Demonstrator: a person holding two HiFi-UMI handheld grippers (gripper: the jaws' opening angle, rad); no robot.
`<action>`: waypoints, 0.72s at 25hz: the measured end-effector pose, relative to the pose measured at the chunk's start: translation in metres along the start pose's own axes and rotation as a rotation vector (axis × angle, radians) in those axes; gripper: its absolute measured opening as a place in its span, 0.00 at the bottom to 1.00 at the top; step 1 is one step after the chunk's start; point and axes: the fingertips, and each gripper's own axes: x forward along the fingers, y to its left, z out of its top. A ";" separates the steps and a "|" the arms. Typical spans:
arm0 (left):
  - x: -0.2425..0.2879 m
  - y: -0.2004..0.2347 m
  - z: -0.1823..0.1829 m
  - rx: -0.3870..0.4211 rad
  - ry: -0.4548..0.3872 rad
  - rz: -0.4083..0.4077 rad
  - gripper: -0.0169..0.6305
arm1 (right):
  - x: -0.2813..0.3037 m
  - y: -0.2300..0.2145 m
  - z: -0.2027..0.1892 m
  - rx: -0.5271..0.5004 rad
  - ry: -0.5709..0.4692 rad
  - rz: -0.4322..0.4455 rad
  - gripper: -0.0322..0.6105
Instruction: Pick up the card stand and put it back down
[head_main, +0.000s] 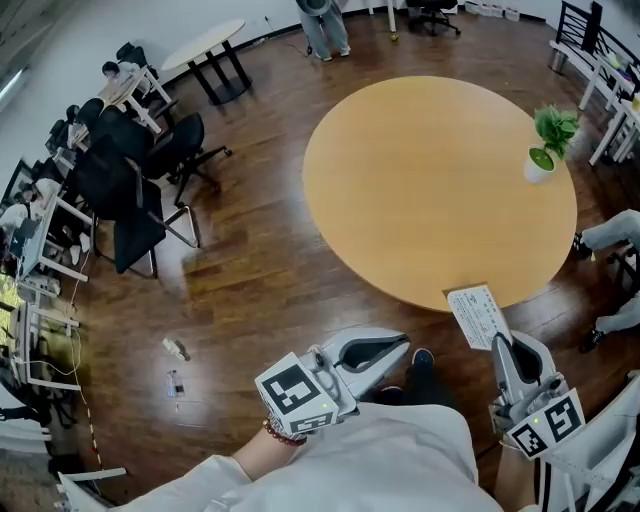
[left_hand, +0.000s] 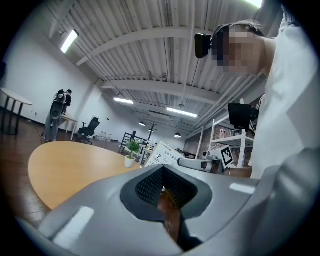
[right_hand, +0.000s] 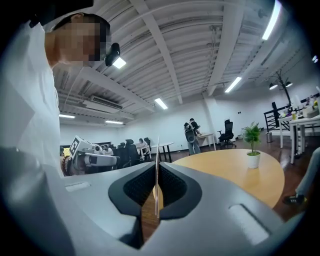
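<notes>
White card stand (head_main: 475, 315), dark print on it, in the grey right gripper (head_main: 497, 345) with black dimpled pads (right_hand: 137, 189). Left gripper (head_main: 400, 345), same grey. Black-and-white square markers on each cube (head_main: 297, 395). Ahead of them a pale tan table (head_main: 440, 190), a green plant (head_main: 555, 128) in a white pot (head_main: 539, 166). Beneath, a dark brown plank floor (head_main: 250, 270).

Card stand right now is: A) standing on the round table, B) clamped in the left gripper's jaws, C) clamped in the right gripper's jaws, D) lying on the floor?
C: the right gripper view shows the card stand edge-on, pinched between the shut jaws of the right gripper; the head view shows it sticking out of that gripper by the near edge of the table.
</notes>
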 end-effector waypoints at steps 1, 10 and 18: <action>0.005 0.007 -0.002 -0.008 0.008 0.013 0.03 | 0.006 -0.011 -0.004 0.010 0.009 0.000 0.08; 0.085 0.101 0.013 -0.008 0.031 0.115 0.03 | 0.079 -0.179 -0.036 0.117 0.059 -0.070 0.09; 0.160 0.157 0.062 -0.001 0.030 0.170 0.03 | 0.183 -0.307 -0.054 0.126 0.200 0.003 0.09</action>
